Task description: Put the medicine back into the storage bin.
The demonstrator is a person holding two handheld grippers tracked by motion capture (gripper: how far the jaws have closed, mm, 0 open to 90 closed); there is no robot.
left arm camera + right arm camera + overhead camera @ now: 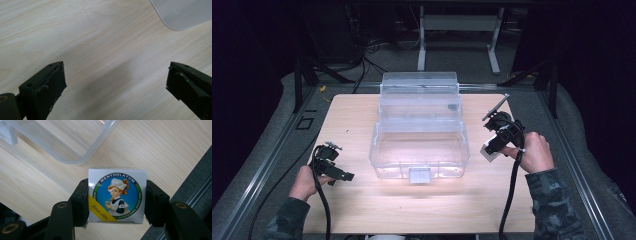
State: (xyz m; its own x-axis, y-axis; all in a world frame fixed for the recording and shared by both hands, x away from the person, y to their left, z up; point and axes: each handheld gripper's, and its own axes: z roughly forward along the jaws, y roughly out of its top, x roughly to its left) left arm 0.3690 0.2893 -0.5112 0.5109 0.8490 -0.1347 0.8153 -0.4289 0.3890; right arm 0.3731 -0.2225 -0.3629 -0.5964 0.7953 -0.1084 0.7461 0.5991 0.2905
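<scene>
Between the jaws of the right gripper (117, 200) a small white box (117, 195) is pinched, one black jaw pressed to each side; a round Mentholatum label with a nurse figure is seen on its face. In the high view the right gripper (498, 142) is held above the right part of the table (362, 210), the box (490, 151) at its near end, just beside the right wall of a clear bin (419, 130). In the right gripper view a rounded corner of the bin (82, 161) is seen just beyond the box, and the table edge, with grey floor past it, is seen at the right. The right hand (536, 152) is wrapped round the gripper from the right, the camouflage sleeve coming in from the bottom.

The left gripper (116, 82) is held with its jaws spread wide, nothing between them, bare wood below. A corner of the bin (180, 15) is seen at the upper right of its view, well apart from the jaws. In the high view the left gripper (329, 165) is held by the left hand (304, 182) near the left table edge, with open wood between it and the bin.

The bin is set at the table's middle, its lid open and raised at the far side.
</scene>
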